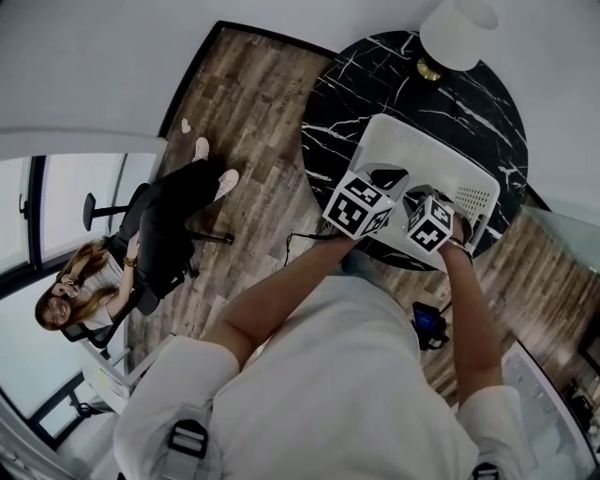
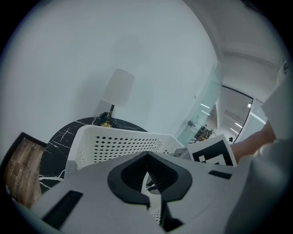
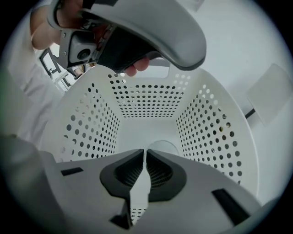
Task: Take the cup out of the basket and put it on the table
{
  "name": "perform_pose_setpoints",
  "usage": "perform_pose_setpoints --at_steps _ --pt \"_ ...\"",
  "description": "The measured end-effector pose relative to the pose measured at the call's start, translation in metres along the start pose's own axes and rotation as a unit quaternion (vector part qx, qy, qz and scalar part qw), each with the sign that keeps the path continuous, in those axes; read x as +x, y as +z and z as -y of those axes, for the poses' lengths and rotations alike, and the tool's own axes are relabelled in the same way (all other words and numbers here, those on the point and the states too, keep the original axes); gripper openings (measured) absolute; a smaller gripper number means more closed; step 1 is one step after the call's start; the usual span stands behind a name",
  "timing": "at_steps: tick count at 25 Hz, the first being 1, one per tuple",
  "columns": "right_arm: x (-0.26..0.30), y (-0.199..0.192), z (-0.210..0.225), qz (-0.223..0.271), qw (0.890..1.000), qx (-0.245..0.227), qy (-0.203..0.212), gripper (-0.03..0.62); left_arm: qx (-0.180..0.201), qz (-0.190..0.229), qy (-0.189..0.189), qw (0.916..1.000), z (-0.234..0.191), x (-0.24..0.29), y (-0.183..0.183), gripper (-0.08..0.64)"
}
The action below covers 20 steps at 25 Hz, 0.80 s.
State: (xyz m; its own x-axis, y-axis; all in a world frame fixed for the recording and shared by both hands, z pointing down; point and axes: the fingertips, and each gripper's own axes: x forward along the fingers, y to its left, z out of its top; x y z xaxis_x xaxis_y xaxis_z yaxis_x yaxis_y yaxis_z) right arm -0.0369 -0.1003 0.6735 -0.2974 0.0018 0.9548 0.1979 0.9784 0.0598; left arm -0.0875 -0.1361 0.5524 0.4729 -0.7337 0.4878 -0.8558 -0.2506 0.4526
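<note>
A white perforated basket (image 1: 394,127) stands on the round black marble table (image 1: 342,84). In the right gripper view, the cup (image 3: 163,146), a pale round shape, lies on the basket's floor (image 3: 137,132) just beyond my jaw tips. My right gripper (image 3: 145,151) is down inside the basket, shut with nothing held. My left gripper (image 2: 147,154) is shut and empty, hovering at the near rim of the basket (image 2: 119,144). In the head view both the left gripper (image 1: 382,176) and the right gripper (image 1: 441,195) cover the basket's inside, hiding the cup.
A white lamp (image 1: 459,28) stands at the table's far edge, also in the left gripper view as a lamp (image 2: 118,89). A person (image 1: 141,253) sits on a chair to the left on the wooden floor. A small black device (image 1: 429,323) lies below the table's near edge.
</note>
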Motion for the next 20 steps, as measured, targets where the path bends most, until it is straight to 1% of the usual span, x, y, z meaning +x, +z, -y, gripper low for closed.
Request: perform_pose_setpoints --at_steps 11,20 --pt "-0.058 0.012 0.003 0.034 0.999 0.008 -0.033 0.021 0.013 0.016 -0.004 0.9998 0.017 -0.014 0.014 0.005" --pt "-0.121 0.020 -0.001 0.053 0.997 -0.003 -0.056 0.021 0.024 0.037 -0.014 0.9989 0.037 -0.033 0.034 0.005"
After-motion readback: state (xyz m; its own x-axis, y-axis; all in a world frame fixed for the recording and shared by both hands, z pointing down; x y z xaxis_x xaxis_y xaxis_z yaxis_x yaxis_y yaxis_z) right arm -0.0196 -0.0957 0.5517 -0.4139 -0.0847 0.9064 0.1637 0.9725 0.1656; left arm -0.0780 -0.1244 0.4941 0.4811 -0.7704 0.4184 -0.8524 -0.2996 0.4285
